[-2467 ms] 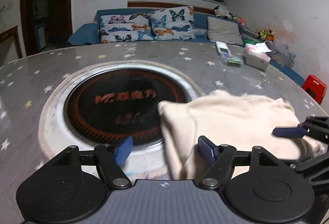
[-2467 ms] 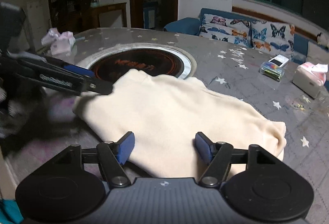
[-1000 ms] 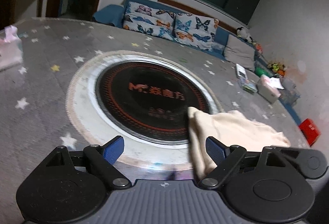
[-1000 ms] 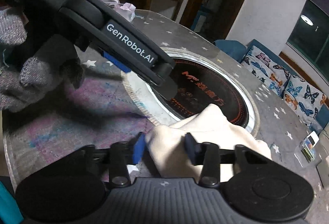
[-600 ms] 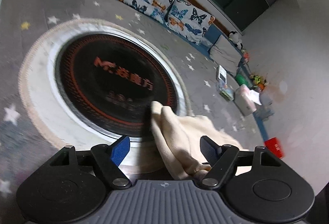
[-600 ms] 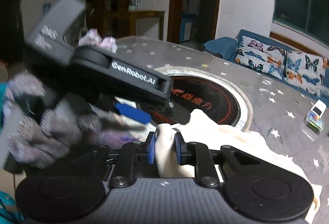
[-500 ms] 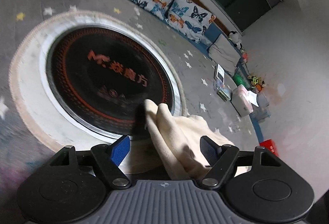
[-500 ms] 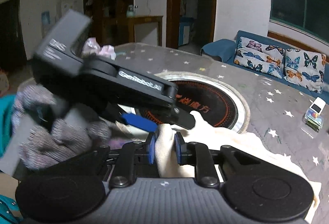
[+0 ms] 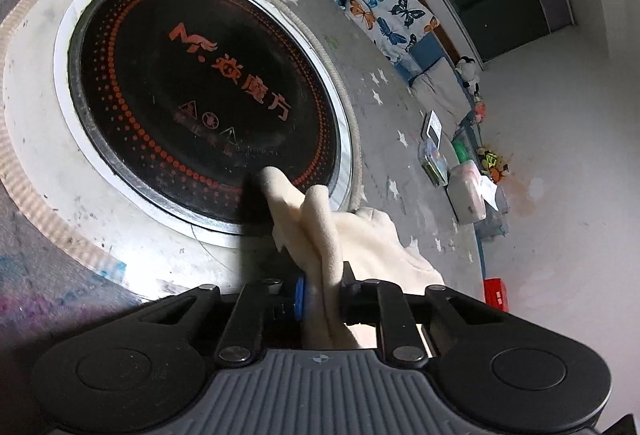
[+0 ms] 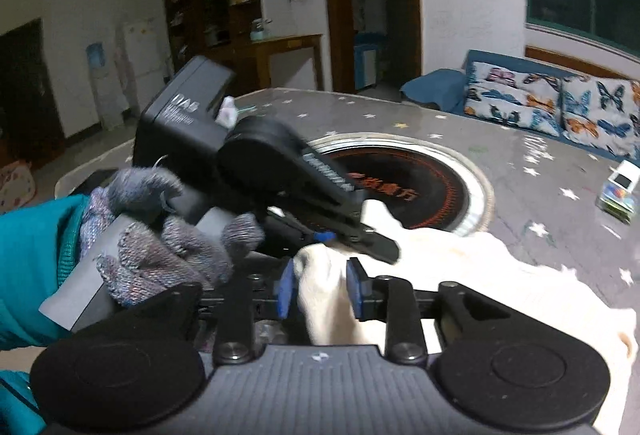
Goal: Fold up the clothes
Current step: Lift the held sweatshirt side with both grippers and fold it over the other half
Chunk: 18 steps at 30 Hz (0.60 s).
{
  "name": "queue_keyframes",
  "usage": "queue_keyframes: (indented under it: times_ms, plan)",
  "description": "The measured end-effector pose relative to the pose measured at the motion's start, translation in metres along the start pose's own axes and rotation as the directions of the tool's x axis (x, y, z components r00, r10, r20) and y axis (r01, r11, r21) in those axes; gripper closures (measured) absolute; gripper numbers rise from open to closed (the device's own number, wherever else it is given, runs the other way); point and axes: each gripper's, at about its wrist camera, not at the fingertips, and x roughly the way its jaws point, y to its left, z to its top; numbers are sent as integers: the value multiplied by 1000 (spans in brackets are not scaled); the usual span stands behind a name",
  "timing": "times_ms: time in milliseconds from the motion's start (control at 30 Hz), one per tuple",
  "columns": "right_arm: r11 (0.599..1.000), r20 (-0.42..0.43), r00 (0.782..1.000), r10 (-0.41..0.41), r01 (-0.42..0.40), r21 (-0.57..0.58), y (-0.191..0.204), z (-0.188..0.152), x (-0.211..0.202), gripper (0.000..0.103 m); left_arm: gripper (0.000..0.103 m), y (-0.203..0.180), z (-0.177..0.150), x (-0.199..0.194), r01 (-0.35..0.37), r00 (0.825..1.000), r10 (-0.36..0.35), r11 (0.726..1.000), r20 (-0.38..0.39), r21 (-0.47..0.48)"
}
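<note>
Presently catalogued, one item in hand and its surroundings.

Item: cream-coloured fleece garment [image 10: 472,275], soft and thick, lying partly on the grey star-printed round table [image 9: 384,139] beside the black round induction hob with orange lettering [image 9: 200,87]. One bunched edge is lifted off the surface; the rest trails across the tabletop toward the right in the right wrist view.

Left gripper [image 9: 322,293]: black two-finger tool with blue pads, clenched on a gathered fold of the garment, the cloth standing up in a ridge between the jaws. Held by a hand in a grey knitted glove [image 10: 160,235] with a teal sleeve [image 10: 36,267].

Right gripper [image 10: 320,289]: same make, pads pressed against a lump of the same edge, gripping it close beside the left tool's tip. Two grips so near one another probably serve to carry one edge as a unit, so that it can be laid over the remainder in a fold.

Change noted: half a second ago the left jaws stood wide apart with the cloth loose between them; they are now closed on it. The right grip was already on the cloth then and holds it as before. At 2.5 s ago the garment lay flat and both tools were released.

Background: blue sofa with butterfly-print cushions [image 10: 560,107].
</note>
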Motion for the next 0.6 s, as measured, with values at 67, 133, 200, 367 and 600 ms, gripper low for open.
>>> queue_keyframes:
  times_ms: [67,133,200,367,600]
  plan:
    - [999,5,1000,-21,21,26,-9,-2,-6,72,86,1,-1,1,-5,1000,5,1000,-1,2]
    - [998,9,999,-43,42,52,-19,-5,-12,72,86,0,-1,1,-12,1000,12,1000,0,10]
    - [990,5,994,-113,112,89,-36,-11,-20,72,86,-2,-2,1,-20,1000,20,999,4,25]
    - [930,-31,954,-297,296,216,-97,-29,-34,70,86,-7,-5,2,-42,999,41,997,16,62]
    - [837,-64,919,-388,381,392,-159,-53,-40,70,86,-15,-8,2,-78,997,74,990,33,120]
